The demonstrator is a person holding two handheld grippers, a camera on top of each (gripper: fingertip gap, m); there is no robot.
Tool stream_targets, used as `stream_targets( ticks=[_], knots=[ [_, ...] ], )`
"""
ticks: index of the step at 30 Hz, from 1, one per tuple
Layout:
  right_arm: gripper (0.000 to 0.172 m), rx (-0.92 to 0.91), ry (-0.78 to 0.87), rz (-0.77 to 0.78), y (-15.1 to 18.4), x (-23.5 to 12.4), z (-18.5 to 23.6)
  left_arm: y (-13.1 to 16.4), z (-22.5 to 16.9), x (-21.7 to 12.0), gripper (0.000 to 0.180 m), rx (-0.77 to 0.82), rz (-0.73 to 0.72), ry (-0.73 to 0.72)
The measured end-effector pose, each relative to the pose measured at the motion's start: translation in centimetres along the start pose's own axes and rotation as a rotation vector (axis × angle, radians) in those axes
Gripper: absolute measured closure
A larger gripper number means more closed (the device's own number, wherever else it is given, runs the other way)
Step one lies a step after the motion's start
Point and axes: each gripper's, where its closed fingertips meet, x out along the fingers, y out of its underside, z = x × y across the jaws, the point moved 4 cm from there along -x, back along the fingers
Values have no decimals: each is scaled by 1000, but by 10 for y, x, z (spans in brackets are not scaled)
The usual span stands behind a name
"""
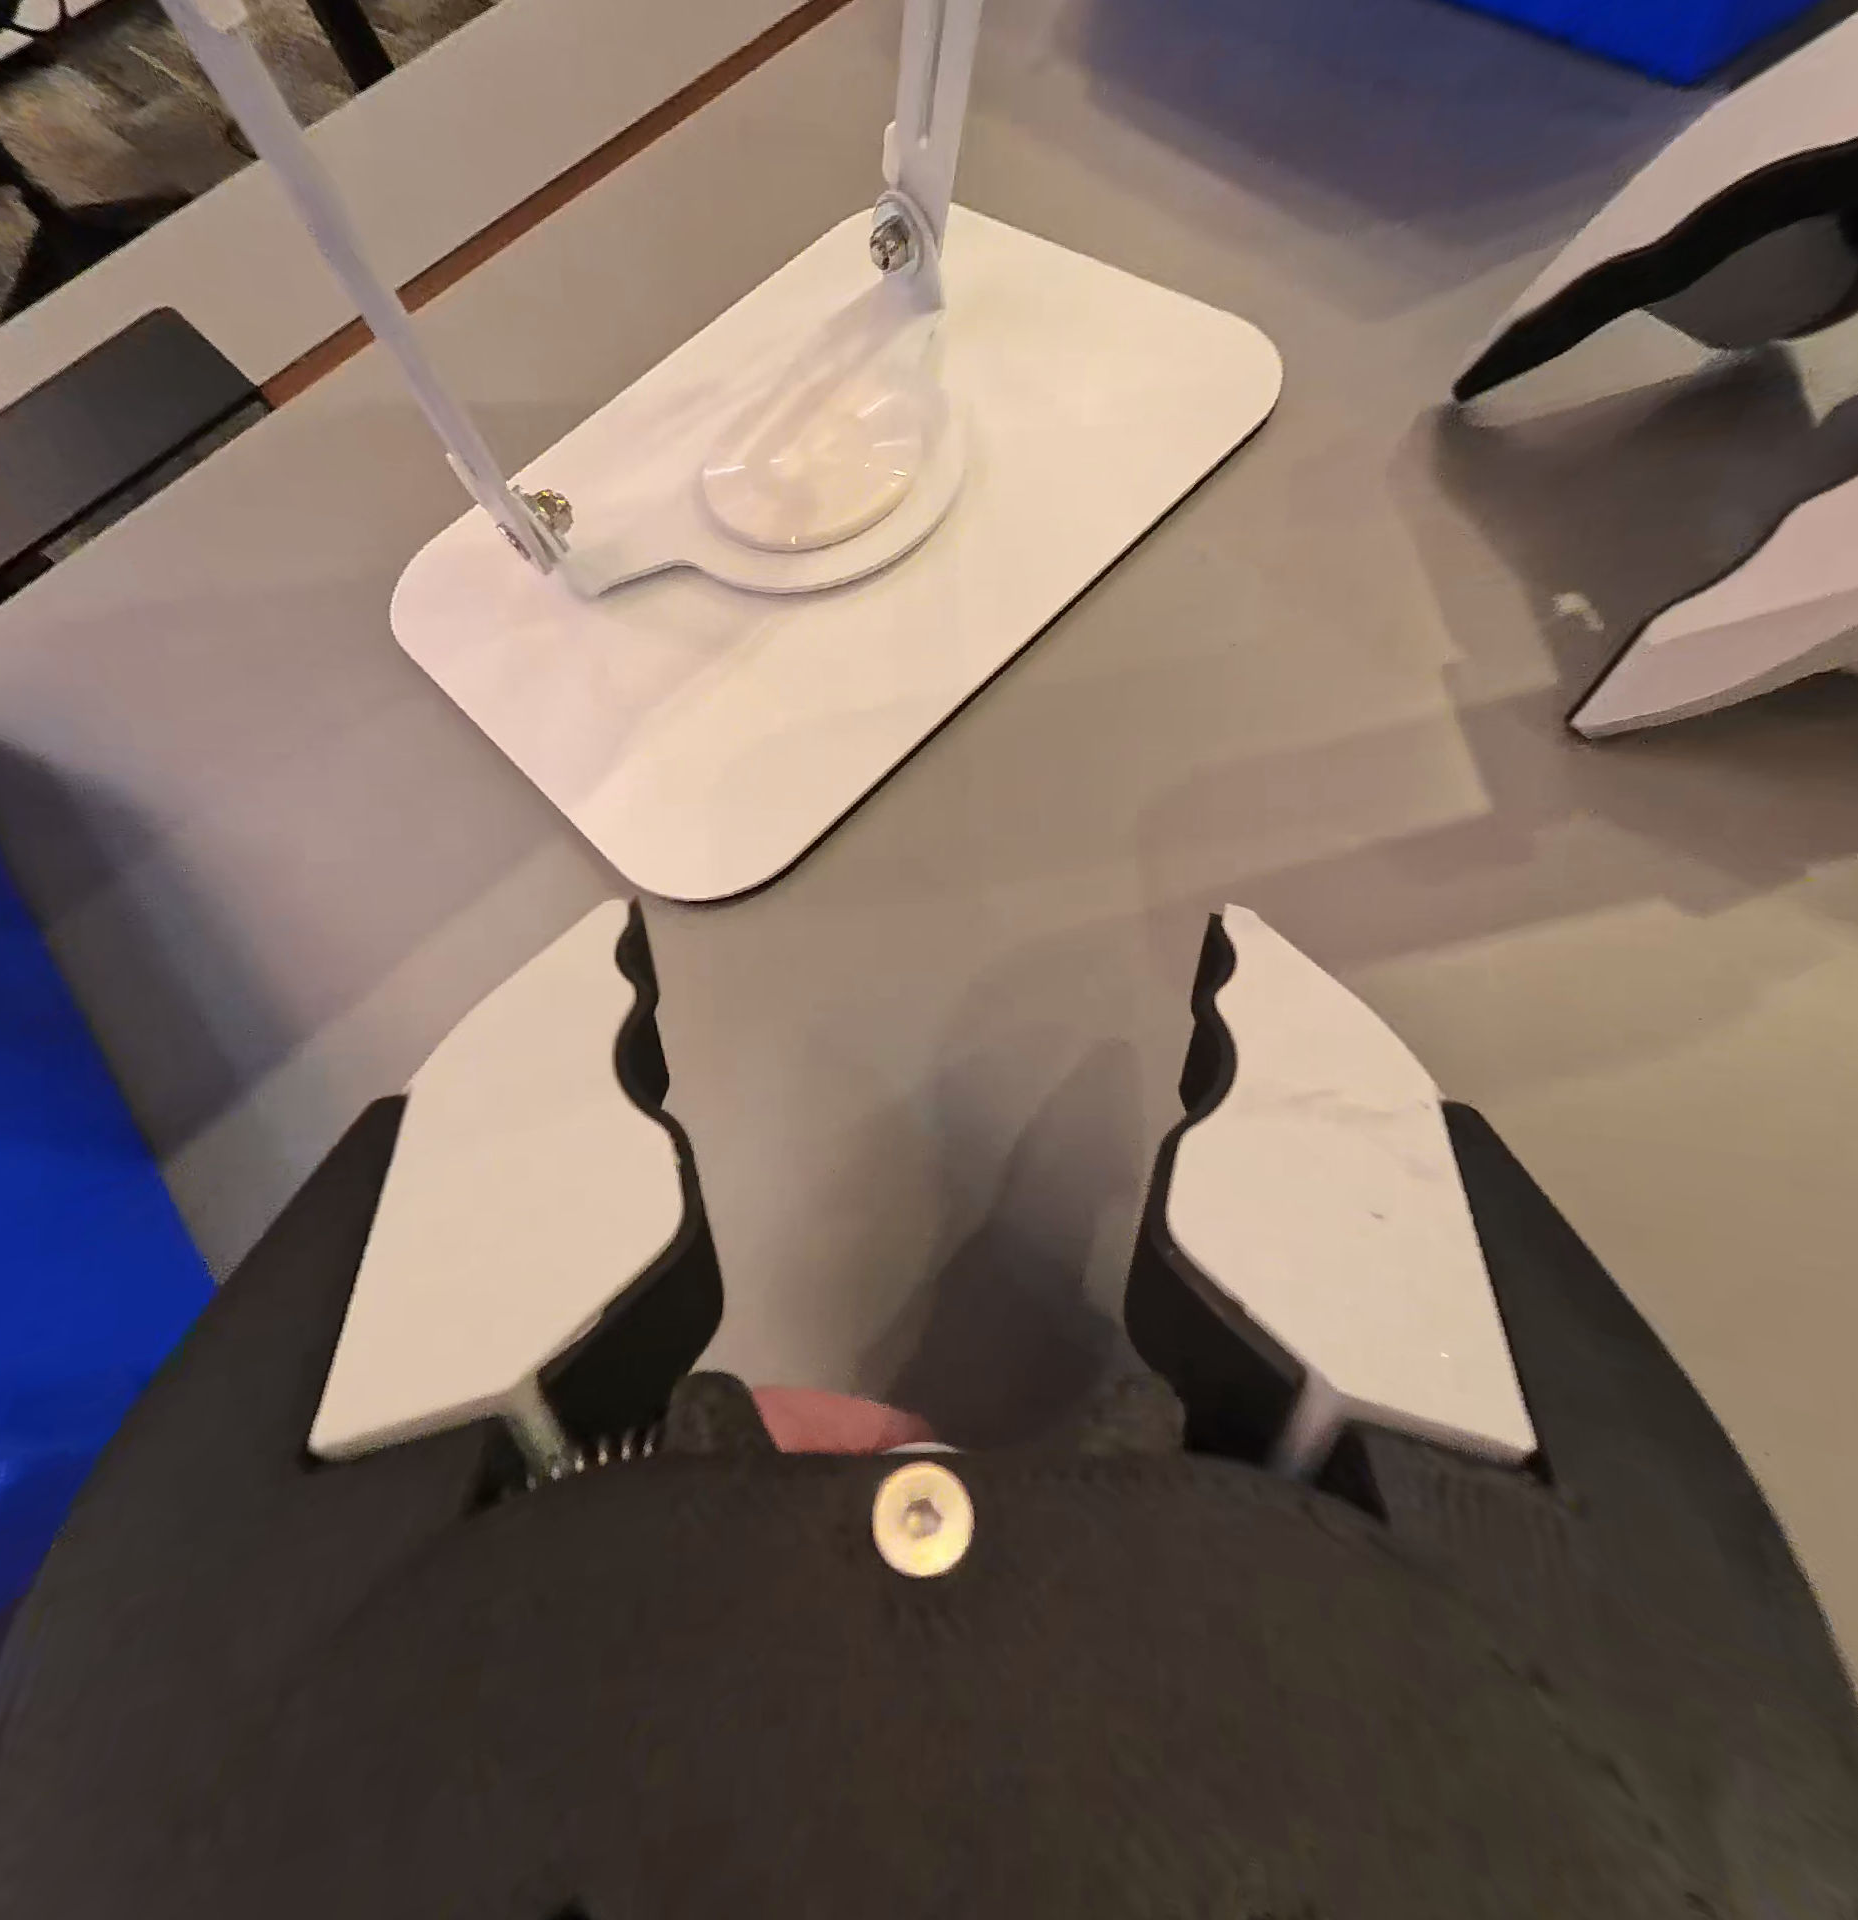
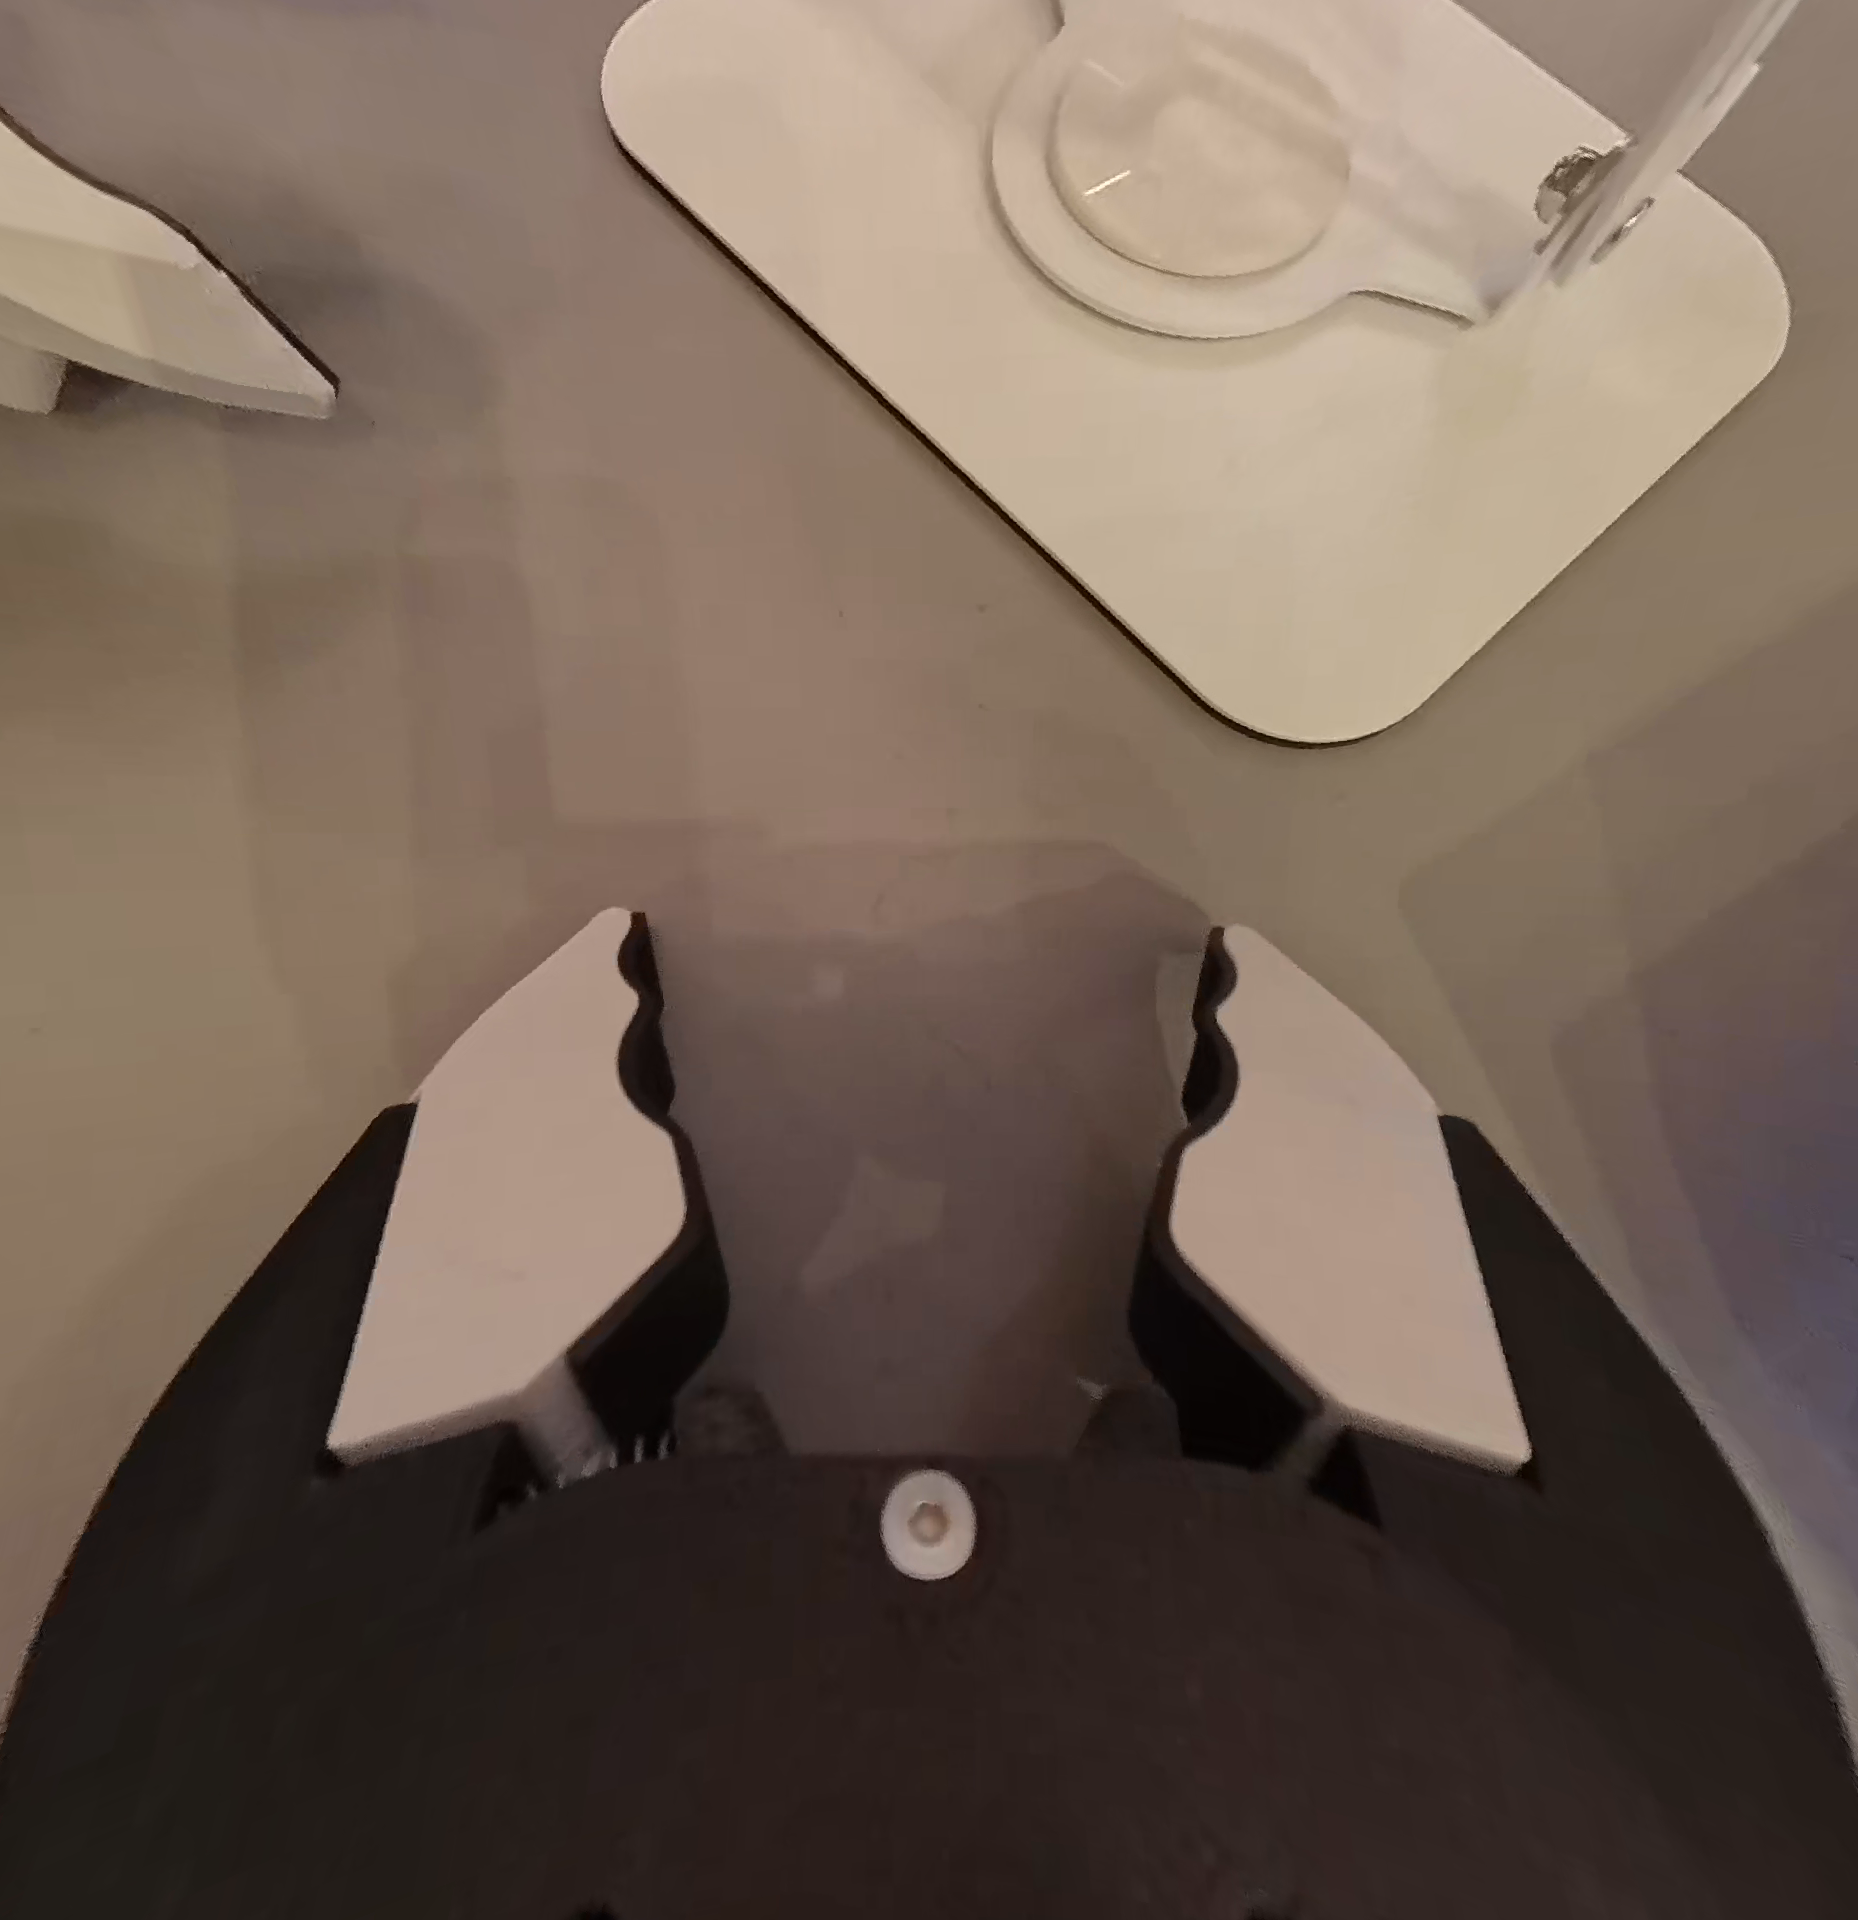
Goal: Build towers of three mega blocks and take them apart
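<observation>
No mega block shows in either view. My left gripper is open wide and holds nothing, with only bare grey table between its fingers. My right gripper is also open wide and holds nothing over the grey table. The right gripper's white fingers show at the right edge of the left wrist view, spread apart. One white finger of the left gripper shows at the upper left of the right wrist view.
A white stand base plate with a round disc and two white arms lies just beyond my left fingertips; it also shows in the right wrist view. Blue things lie at the left edge and top right.
</observation>
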Motion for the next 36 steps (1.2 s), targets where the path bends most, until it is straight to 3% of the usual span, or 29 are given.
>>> stream_targets(
  ticks=[5,9,13,18,26,36],
  knots=[
    [96,-21,-44,-10,-2,0,10,1,-1,2,79,49,16,-36],
    [69,-44,-5,-12,-2,-1,11,1,-3,2,85,63,17,-35],
    [56,-59,64,-25,-4,0,9,2,-2,3,82,54,25,-32],
    [77,-74,205,-83,-15,-1,5,3,-4,5,83,77,38,-43],
    [72,-66,229,-85,-16,-1,5,3,-3,6,78,95,48,-79],
    [80,-33,213,-68,-14,1,2,5,-2,9,73,123,70,-122]
  ],
)
